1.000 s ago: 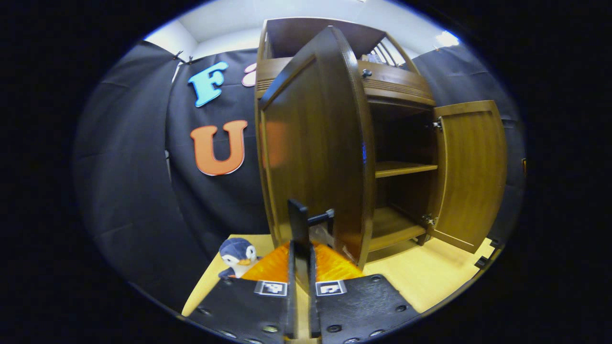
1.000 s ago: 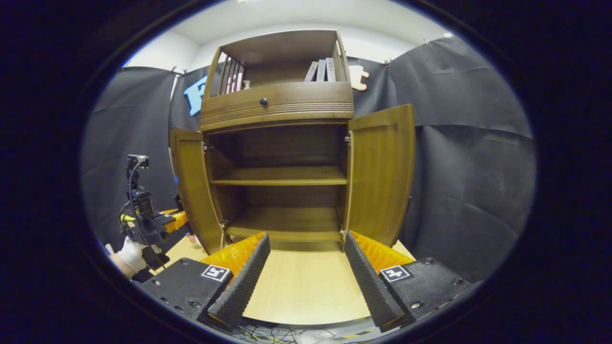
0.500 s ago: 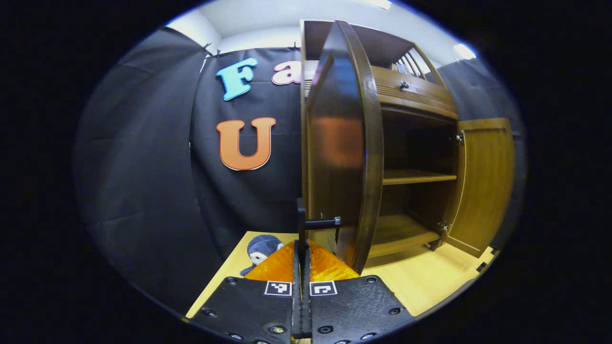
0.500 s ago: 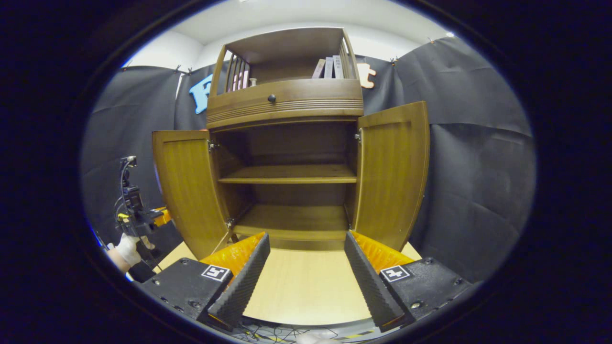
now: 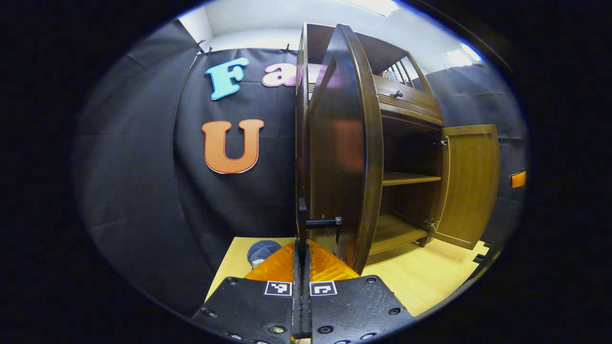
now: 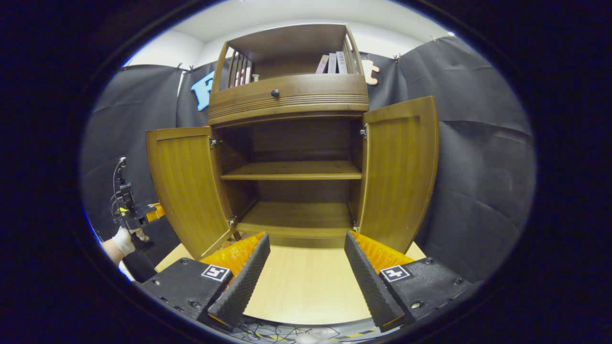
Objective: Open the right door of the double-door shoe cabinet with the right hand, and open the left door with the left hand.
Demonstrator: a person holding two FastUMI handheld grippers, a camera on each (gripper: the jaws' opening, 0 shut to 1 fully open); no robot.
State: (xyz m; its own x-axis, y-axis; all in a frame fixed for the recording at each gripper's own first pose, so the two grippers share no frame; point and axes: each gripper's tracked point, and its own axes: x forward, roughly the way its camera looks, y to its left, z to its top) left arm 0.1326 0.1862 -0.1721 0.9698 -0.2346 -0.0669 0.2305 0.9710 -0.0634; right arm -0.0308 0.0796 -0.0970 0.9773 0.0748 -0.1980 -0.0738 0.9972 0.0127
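Both doors of the shoe cabinet (image 6: 291,157) stand open on the table (image 6: 301,286). The left gripper (image 5: 301,248) has its fingers pressed together on the handle (image 5: 306,222) of the left door (image 5: 342,153). The right gripper (image 6: 306,267) hangs with fingers apart, short of the cabinet, clear of the right door (image 6: 399,167).

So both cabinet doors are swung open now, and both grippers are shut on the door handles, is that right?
Not quite. Both doors are open, but the right gripper is open and holds nothing, as the right gripper view shows: its fingers stand apart over the table in front of the cabinet. The left gripper is shut on the left door's handle, as the left gripper view shows.
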